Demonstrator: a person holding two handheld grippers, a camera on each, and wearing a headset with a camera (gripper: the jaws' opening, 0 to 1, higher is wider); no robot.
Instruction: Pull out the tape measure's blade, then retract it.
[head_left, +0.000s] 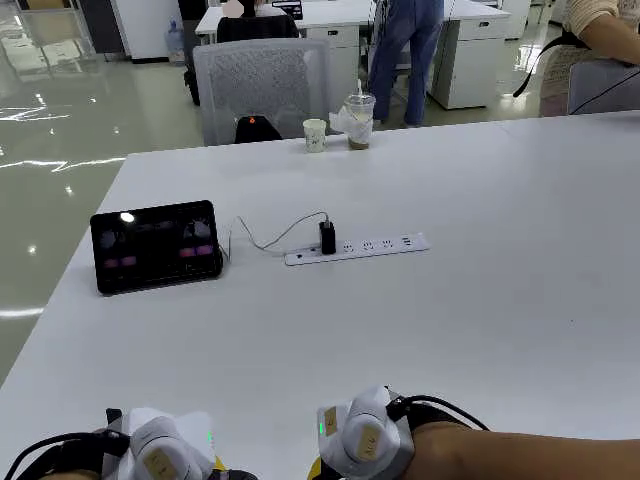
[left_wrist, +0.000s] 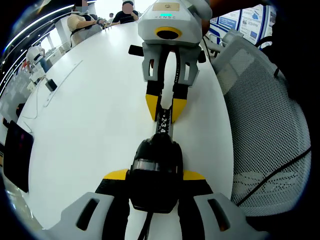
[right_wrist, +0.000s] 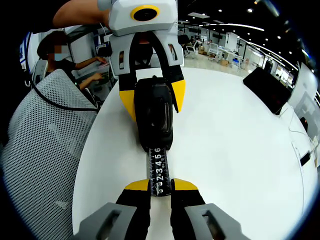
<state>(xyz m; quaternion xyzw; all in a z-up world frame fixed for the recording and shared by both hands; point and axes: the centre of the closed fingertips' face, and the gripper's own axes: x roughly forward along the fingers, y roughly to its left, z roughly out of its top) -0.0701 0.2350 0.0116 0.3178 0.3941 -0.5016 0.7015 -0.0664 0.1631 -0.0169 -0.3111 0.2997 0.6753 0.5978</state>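
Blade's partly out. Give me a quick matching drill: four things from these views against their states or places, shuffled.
1 left gripper
2 right gripper
3 tablet
4 charger

A plugged into the power strip
B shut on the blade
C shut on the tape measure case
D on the table, left of the power strip

Pairs: 1-C, 2-B, 3-D, 4-A

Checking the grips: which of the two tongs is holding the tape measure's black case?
The left tongs, shut around the case; the right tongs pinch just the numbered blade, drawn out a little.
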